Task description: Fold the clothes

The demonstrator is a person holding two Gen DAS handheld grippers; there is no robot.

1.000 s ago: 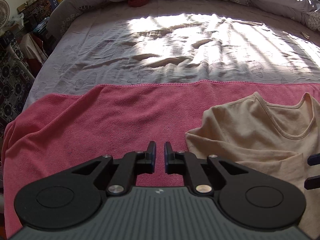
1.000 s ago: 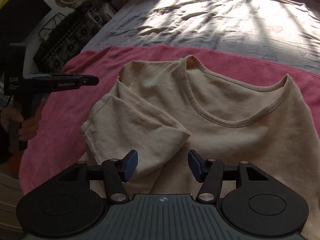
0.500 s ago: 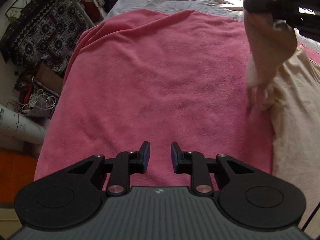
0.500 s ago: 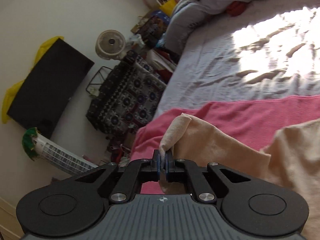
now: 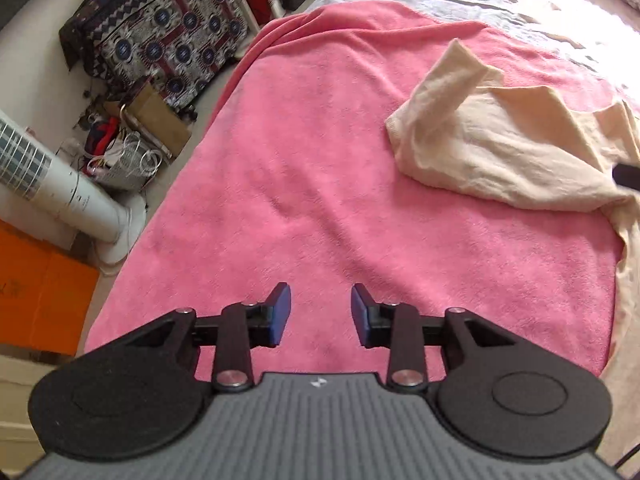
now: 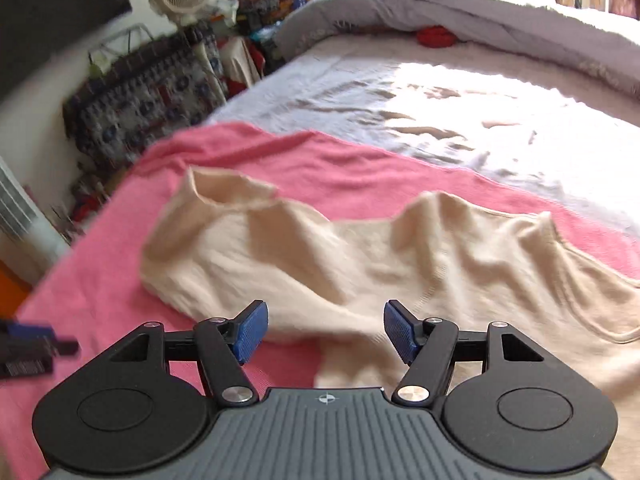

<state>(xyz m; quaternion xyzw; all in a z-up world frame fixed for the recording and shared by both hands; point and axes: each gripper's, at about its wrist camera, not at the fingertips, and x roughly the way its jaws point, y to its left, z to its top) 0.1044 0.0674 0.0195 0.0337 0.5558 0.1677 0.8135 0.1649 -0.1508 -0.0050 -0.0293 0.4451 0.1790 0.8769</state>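
Sleeve's flopped out, both grippers empty

Right gripper (image 6: 325, 330) and left gripper (image 5: 319, 315) jaws are opening, nothing between them. I'd smooth that cream shirt (image 6: 360, 264) flat before folding.

No words, brand names or numbers can be read in either view. A small emblem (image 5: 319, 381) is printed on the ribbed grey body just behind the left tongs (image 5: 319, 314), and a small round cross-shaped emblem (image 6: 327, 399) sits in the same place behind the right tongs (image 6: 325, 332); neither carries legible lettering
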